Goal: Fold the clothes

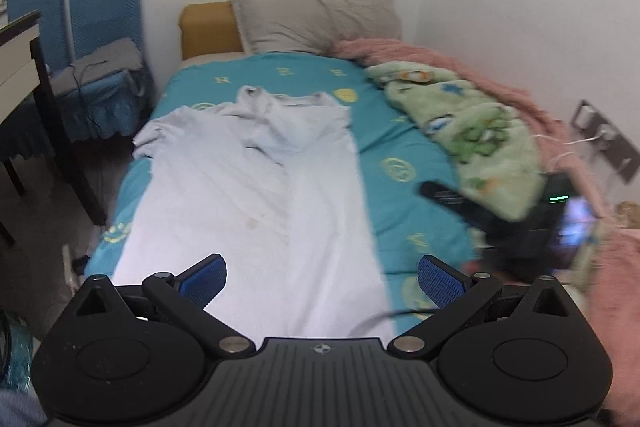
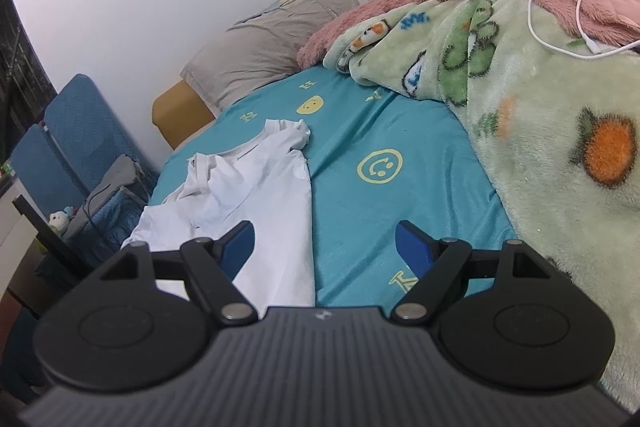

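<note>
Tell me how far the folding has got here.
Partly started: the white shirt lies lengthwise on the teal bed sheet, its right side apparently folded in. Both the left hand-held gripper and right hand-held gripper are open, holding nothing. The left sleeve and lengthwise folds remain.

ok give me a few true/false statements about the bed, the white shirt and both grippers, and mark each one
1. The white shirt lies spread on the teal sheet. True.
2. The left gripper is shut on the shirt's hem. False: its fingers stand apart, holding nothing.
3. A green cartoon blanket is bunched on the bed beside the shirt. True.
4. The right gripper grips the blanket. False: it is open and empty.
5. The pillow is bright red. False: it is grey-beige.
</note>
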The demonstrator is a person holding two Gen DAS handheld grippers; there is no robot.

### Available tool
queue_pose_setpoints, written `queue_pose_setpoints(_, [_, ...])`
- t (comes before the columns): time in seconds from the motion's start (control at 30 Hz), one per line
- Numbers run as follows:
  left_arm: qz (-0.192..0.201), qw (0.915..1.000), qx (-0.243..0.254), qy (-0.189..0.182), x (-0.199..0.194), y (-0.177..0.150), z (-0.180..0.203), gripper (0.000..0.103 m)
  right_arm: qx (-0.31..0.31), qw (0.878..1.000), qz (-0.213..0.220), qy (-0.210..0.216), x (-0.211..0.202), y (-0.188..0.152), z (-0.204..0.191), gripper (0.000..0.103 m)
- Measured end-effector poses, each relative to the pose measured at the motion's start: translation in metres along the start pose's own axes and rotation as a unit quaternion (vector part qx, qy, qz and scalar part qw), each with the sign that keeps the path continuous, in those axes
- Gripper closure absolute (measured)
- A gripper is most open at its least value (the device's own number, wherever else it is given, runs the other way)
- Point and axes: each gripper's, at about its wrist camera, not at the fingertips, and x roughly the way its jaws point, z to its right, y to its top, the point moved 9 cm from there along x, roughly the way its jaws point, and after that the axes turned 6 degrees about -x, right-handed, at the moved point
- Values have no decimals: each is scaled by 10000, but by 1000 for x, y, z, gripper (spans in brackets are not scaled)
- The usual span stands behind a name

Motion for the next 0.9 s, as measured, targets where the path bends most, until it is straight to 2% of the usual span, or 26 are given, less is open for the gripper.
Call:
queue_pose_setpoints(0.03, [9, 10000, 43, 8, 18, -4, -14, 0, 21, 10000, 4, -4, 0, 0, 1, 24])
queue_pose_setpoints(0.1, [-259, 9991, -114, 309, 65, -20, -47, 3, 46, 10000, 15, 2, -2, 1, 2, 24])
queue_pose_setpoints(0.17, [-767, 9942, -269, 698, 107, -44, -79, 16, 27, 10000, 26, 5, -2, 2, 2, 24])
queue_pose_setpoints(0.2, [-1005, 9915, -365, 746, 124, -56, -89, 19, 7, 10000, 36, 11, -3, 2, 1, 24])
queue_pose_setpoints(0.23, [-1271, 9879, -548, 705, 136, -69, -98, 20, -29, 10000, 41, 11, -3, 1, 0, 24])
queue_pose_setpoints(0.3, [-1698, 9808, -878, 386, 152, -88, -103, 22, -101, 9999, 49, 14, -4, 1, -2, 24])
queue_pose_setpoints(0.4, [-1817, 9802, -788, 58, 155, -97, -90, 25, -232, 9997, -16, 68, -3, -3, -8, 24])
queue_pose_setpoints(0.5, [-1713, 9818, -644, -503, 147, -98, -72, 28, -386, 9992, -75, 105, -2, -6, -14, 24])
queue_pose_setpoints(0.53, [-1707, 9818, -585, -601, 146, -101, -67, 28, -423, 9990, -92, 114, -2, -7, -15, 24])
queue_pose_setpoints(0.6, [-1783, 9795, -620, -704, 147, -111, -64, 38, -457, 9988, -125, 139, -2, -9, -19, 24])
queue_pose_setpoints(0.67, [-1773, 9794, -632, -732, 147, -118, -64, 40, -525, 9984, -148, 132, -3, -11, -22, 24])
queue_pose_setpoints(0.73, [-1690, 9815, -589, -682, 145, -120, -65, 53, -592, 9980, -161, 121, -6, -13, -25, 24])
queue_pose_setpoints(0.8, [-1734, 9788, -759, -777, 143, -120, -65, 79, -647, 9977, -128, 123, -10, -13, -28, 24])
queue_pose_setpoints(0.87, [-1857, 9742, -951, -863, 141, -123, -66, 100, -775, 9968, -99, 179, -12, -10, -35, 24])
queue_pose_setpoints(0.9, [-1871, 9731, -1008, -892, 140, -125, -67, 100, -875, 9958, -98, 231, -12, -8, -41, 24])
